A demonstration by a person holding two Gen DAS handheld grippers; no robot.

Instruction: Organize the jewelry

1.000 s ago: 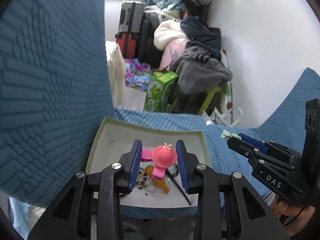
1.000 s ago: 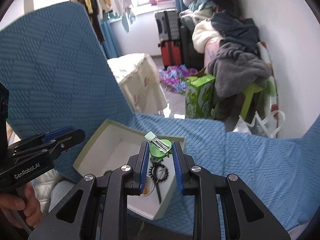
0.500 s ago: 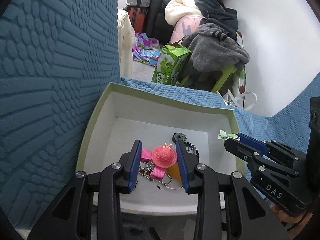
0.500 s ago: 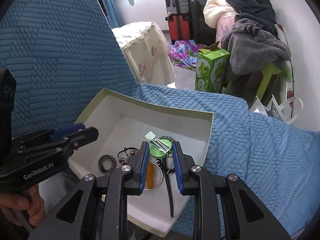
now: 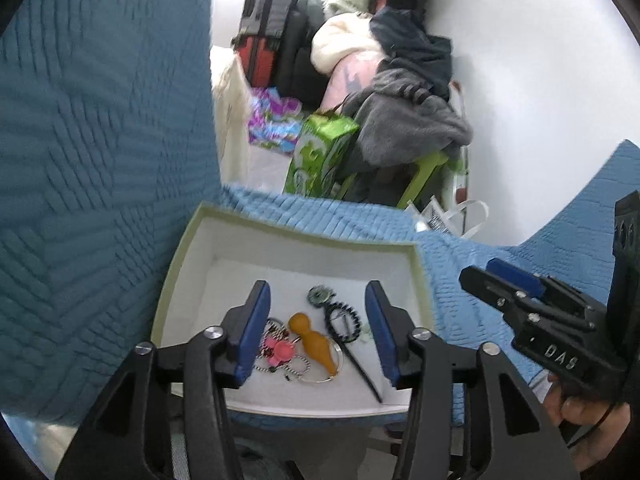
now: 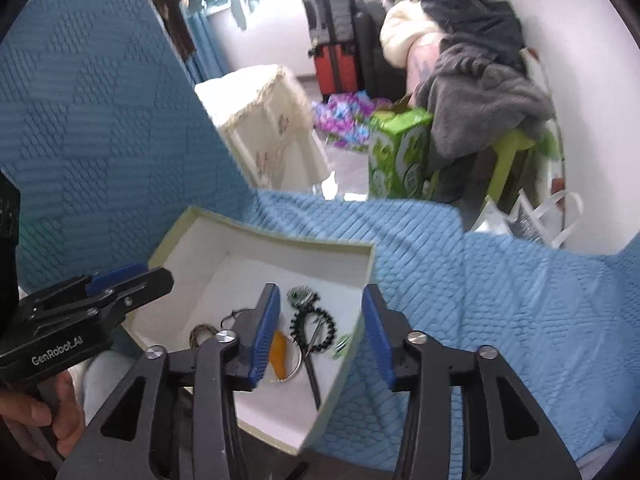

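Both tools are hanging over the white tray (image 5: 188,280) right now, pointing down into it. The left tool (image 5: 318,330) is spreading its blue pads (image 5: 252,336) apart, and nothing is sitting between them; the pink hair clip (image 5: 278,350) is lying on the tray floor just below, beside the left pad, free of any grip. Next to it the orange gourd-shaped piece (image 5: 314,342) is resting across a thin silver ring (image 5: 320,378), with a small beaded chain (image 5: 298,368) curling under the clip. A black beaded bracelet (image 5: 342,320) and a dark round charm (image 5: 320,294) are lying farther in, and a long black pin (image 5: 362,372) is slanting toward the near rim.

Over on the other side, the right tool (image 6: 322,334) is opening as well, jaws wide and holding nothing. Beneath it, the green clip (image 6: 342,346) is lying blurred on the tray floor, close against the right-hand wall. From this view the bracelet, the pin and a slice of the orange piece are showing between the pads, and a small braided ring (image 6: 200,332) is peeking out left of the left pad.

The tray is sitting on a blue quilted bedspread (image 6: 500,300). A hand (image 6: 36,420) is gripping the left tool's handle at the lower left edge.
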